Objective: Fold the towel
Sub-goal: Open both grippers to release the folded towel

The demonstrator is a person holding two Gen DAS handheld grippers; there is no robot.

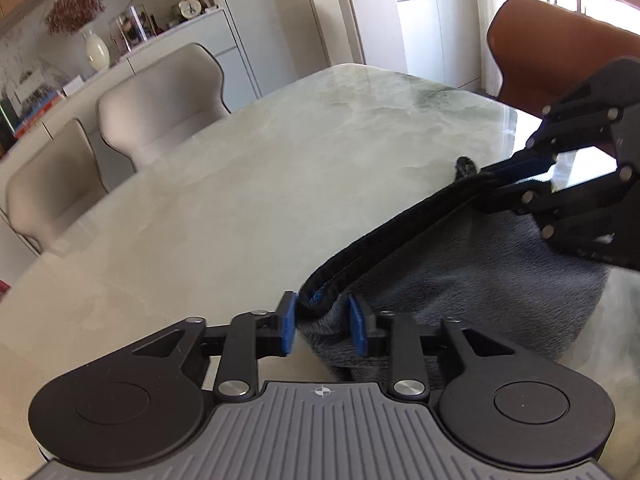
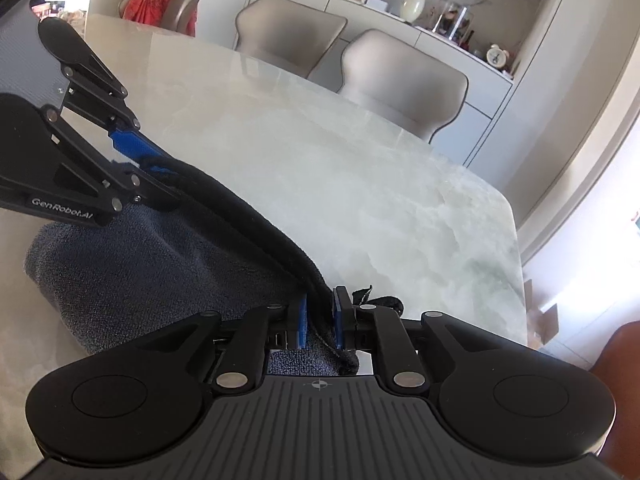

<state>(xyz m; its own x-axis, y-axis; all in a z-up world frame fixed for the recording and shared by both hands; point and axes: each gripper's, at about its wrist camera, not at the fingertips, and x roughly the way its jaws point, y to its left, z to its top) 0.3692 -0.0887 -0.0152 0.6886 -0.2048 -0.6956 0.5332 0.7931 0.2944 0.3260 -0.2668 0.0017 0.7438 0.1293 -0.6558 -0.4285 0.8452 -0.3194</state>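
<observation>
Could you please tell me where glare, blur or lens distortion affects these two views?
Left wrist view: window glare blows out the top right, the table edge bows from fisheye, and the towel looks soft. Right wrist view: bright washout at the right, curved walls, sharp towel hem.

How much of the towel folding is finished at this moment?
Done: the towel already appears doubled, its black hem in layers. In hand: the left gripper and right gripper each have a corner of that hem between their pads, above the table. Left: laying it down flat, and perhaps another fold.
</observation>
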